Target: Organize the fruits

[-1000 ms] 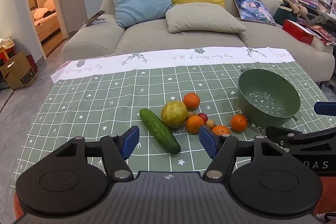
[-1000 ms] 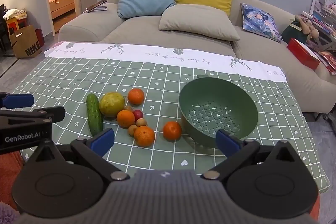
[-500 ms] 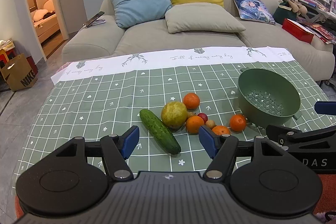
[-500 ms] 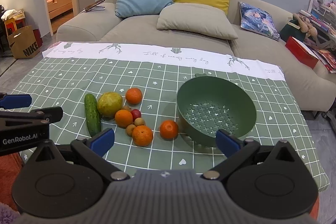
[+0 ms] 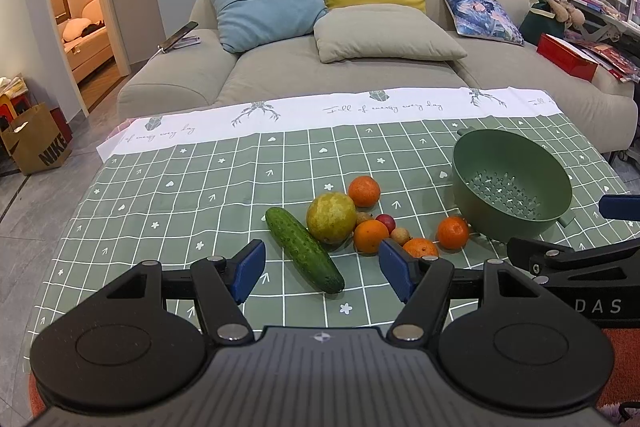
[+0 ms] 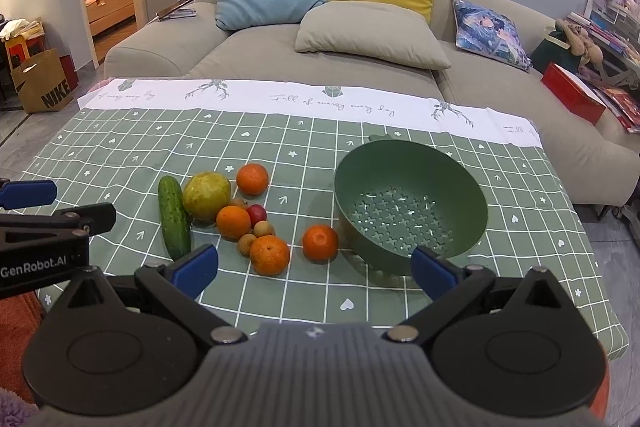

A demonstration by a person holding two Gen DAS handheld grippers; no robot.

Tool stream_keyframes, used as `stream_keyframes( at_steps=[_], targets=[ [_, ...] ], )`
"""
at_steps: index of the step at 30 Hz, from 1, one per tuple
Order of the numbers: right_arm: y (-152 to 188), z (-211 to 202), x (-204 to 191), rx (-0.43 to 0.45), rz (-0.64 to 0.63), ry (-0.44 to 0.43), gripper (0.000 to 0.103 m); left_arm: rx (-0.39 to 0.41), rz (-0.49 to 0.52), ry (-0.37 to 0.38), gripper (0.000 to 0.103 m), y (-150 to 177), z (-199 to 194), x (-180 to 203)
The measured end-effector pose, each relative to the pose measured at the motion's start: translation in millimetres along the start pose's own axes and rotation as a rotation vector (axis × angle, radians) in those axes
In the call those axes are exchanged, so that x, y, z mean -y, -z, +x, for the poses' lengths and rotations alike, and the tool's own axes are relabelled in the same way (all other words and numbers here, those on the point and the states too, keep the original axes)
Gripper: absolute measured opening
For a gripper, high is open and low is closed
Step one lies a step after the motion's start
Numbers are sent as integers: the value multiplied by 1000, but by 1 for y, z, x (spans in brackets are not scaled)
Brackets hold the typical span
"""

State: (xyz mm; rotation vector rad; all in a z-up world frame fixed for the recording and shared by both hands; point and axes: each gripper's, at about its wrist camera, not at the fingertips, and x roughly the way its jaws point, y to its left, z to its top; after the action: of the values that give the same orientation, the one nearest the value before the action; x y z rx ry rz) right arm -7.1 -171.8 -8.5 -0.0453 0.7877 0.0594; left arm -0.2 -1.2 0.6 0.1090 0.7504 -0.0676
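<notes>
Orange, green and yellow produce clustered at centre frame on a green checked tablecloth: dark cucumber leftmost, touching a large yellow-green fruit, then four oranges, with the nearest orange lower centre and a lone orange just beside an empty green colander at centre right, plus a small red fruit and little brown fruits tucked between. Blue-padded right gripper spread wide at bottom of frame, grasping nothing; left gripper likewise released, hovering near the cucumber. Beige sofa with blue, yellow and beige cushions across the upper frame.
</notes>
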Motion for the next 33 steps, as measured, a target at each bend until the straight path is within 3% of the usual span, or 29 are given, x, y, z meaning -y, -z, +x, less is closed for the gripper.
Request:
stream_keyframes(
  at_steps=[33],
  targets=[
    [1, 6, 1, -27, 18, 12, 98, -10, 5, 7, 77, 0, 1, 1]
  ],
)
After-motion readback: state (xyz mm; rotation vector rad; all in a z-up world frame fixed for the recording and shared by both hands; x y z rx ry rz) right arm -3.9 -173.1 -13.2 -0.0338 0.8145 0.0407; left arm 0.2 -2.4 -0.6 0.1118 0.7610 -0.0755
